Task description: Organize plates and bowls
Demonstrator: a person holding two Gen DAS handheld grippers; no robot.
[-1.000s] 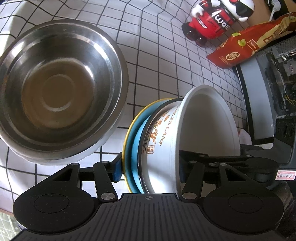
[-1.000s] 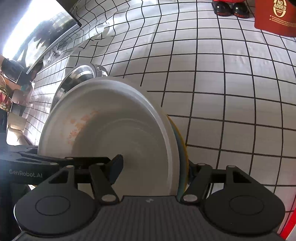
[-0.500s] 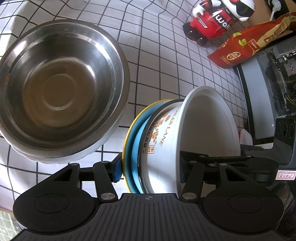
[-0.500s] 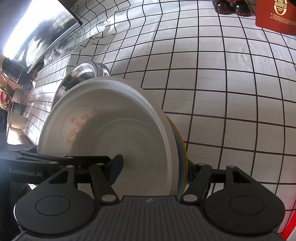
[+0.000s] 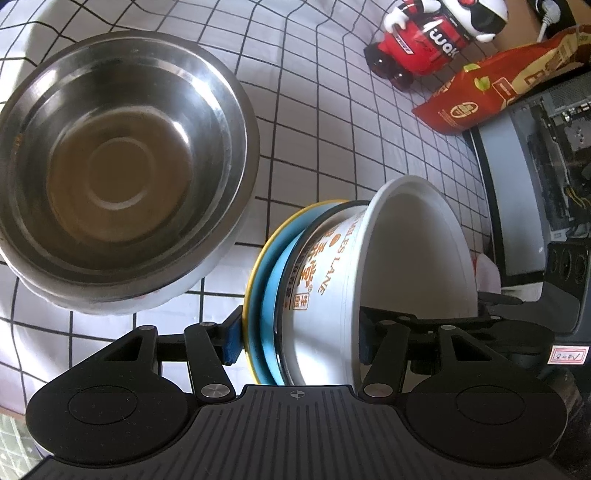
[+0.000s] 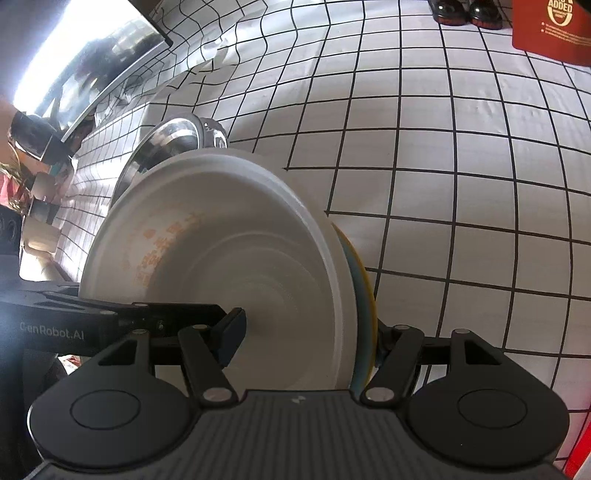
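Observation:
A white bowl with orange lettering sits nested on a blue plate with a yellow rim. Both grippers hold this stack from opposite sides, above the checked tablecloth. My left gripper is shut on the stack, one pad under the plate, the other inside the bowl. My right gripper is shut on it too; the bowl's white inside fills the right wrist view and the plate's edge shows at its right. A large steel bowl stands to the left of the stack, also seen in the right wrist view.
A red and white toy figure and a red snack bag lie at the far right of the cloth. A dark grey appliance stands at the right edge. A red box is at the far side.
The held stack and both grippers have shifted slightly towards the steel bowl, which now shows larger and nearer in both views. Both grips are unchanged.

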